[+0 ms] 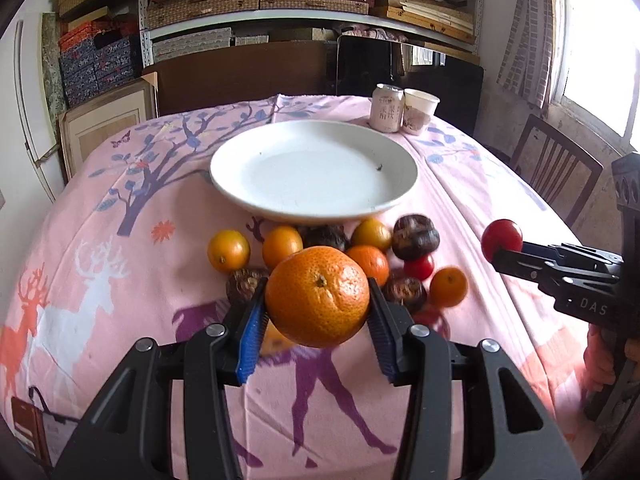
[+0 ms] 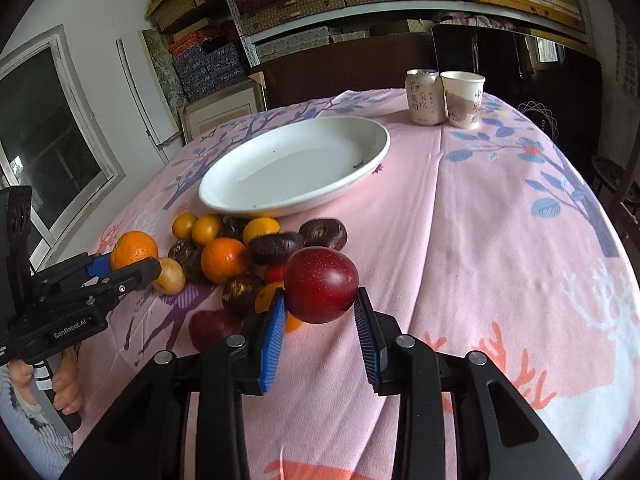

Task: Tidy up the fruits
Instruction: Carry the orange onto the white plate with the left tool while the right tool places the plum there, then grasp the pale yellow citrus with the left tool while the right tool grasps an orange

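**Two fruits held clear of the pile, to be carried to the plate**

A mandarin (image 1: 317,296) is clamped between the blue pads of the left gripper (image 1: 317,308), and a dark red plum (image 2: 321,285) is pinched the same way in the right gripper (image 2: 320,308). Both fruits are gripped at about their widest part and appear to be clear of the pink printed tablecloth (image 2: 480,240). The white plate (image 1: 314,168) lies empty just beyond the pile; a drinks can (image 1: 386,108) and a paper cup (image 1: 418,111) stand together behind it, well apart from the fruit.

The rest of the fruit is gathered against the near rim of the plate: small yellow-orange citrus (image 1: 228,251), another mandarin (image 1: 369,263), dark brown wrinkled fruits (image 1: 415,237) and a cherry tomato (image 1: 419,267).

The step in hand is judged to be the carry to the plate. It would be done best if each fruit were taken up and over the near rim, not dragged across it, so that the loose pile is not knocked and rolled. The grip should be kept steady, since round, smooth fruit can slip out forwards from between flat pads. The two fruits are better set down well apart on the flat of the plate, and lowered until they rest there before the pads are parted, because anything released on the sloping rim is likely to roll. The grippers should be kept from crossing paths over the plate.
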The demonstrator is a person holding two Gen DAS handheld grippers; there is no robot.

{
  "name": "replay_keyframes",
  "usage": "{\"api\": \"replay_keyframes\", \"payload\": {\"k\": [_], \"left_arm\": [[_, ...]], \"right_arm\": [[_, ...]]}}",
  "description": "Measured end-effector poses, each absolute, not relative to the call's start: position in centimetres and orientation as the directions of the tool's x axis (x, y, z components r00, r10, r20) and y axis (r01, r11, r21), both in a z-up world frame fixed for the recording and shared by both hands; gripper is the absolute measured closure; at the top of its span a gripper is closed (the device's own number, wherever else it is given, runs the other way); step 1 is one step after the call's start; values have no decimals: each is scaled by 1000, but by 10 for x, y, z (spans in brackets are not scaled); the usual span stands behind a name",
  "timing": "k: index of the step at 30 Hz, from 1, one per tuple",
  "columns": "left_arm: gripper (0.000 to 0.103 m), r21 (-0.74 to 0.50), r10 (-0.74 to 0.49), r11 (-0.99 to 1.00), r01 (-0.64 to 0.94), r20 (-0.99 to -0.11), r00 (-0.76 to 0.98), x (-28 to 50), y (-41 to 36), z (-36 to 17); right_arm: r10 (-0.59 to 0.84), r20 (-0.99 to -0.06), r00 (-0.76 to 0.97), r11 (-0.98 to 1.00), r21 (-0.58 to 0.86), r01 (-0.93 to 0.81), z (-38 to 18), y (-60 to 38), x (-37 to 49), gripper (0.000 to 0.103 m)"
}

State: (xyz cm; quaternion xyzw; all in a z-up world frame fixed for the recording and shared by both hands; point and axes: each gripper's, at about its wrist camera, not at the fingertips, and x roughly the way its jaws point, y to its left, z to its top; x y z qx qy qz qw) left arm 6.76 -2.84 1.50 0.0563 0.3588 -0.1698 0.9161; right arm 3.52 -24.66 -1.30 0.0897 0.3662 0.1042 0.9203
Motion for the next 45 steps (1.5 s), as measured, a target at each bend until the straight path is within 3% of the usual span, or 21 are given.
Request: {"api": "replay_keyframes", "payload": {"k": [6, 14, 17, 18, 19, 20, 33, 40, 45], "left_arm": [[57, -60, -264, 950, 307, -679, 685, 140, -42, 31], [57, -90, -256, 954, 287, -744, 618, 193, -45, -1], [53, -84, -258, 949, 303, -758, 599, 196, -47, -12], [44, -80, -258, 949, 304, -752, 607, 195, -47, -11], [33, -78, -254, 951, 298, -746, 615, 194, -46, -10], [29, -83, -255, 953, 292, -738, 625, 193, -44, -7], [29, -148, -215, 977, 155, -681, 700, 157, 23, 9], [29, -172, -160, 984, 51, -708, 688, 129, 61, -7], [28, -126, -158, 987, 97, -707, 689, 101, 50, -11]], "right_arm": [[275, -615, 739, 955, 266, -134, 21, -234, 97, 68], [266, -659, 703, 957, 270, -109, -5, -221, 166, 67], [246, -672, 698, 963, 254, -94, -14, -223, 173, 54], [242, -669, 702, 963, 253, -91, -14, -224, 173, 44], [236, -663, 711, 964, 251, -86, -14, -225, 171, 43], [232, -657, 717, 965, 250, -83, -13, -224, 169, 43], [297, -593, 749, 940, 320, -119, 1, -237, 116, 43], [297, -608, 736, 945, 296, -137, -11, -243, 70, 43], [294, -642, 708, 947, 296, -125, -28, -246, 44, 43]]}}
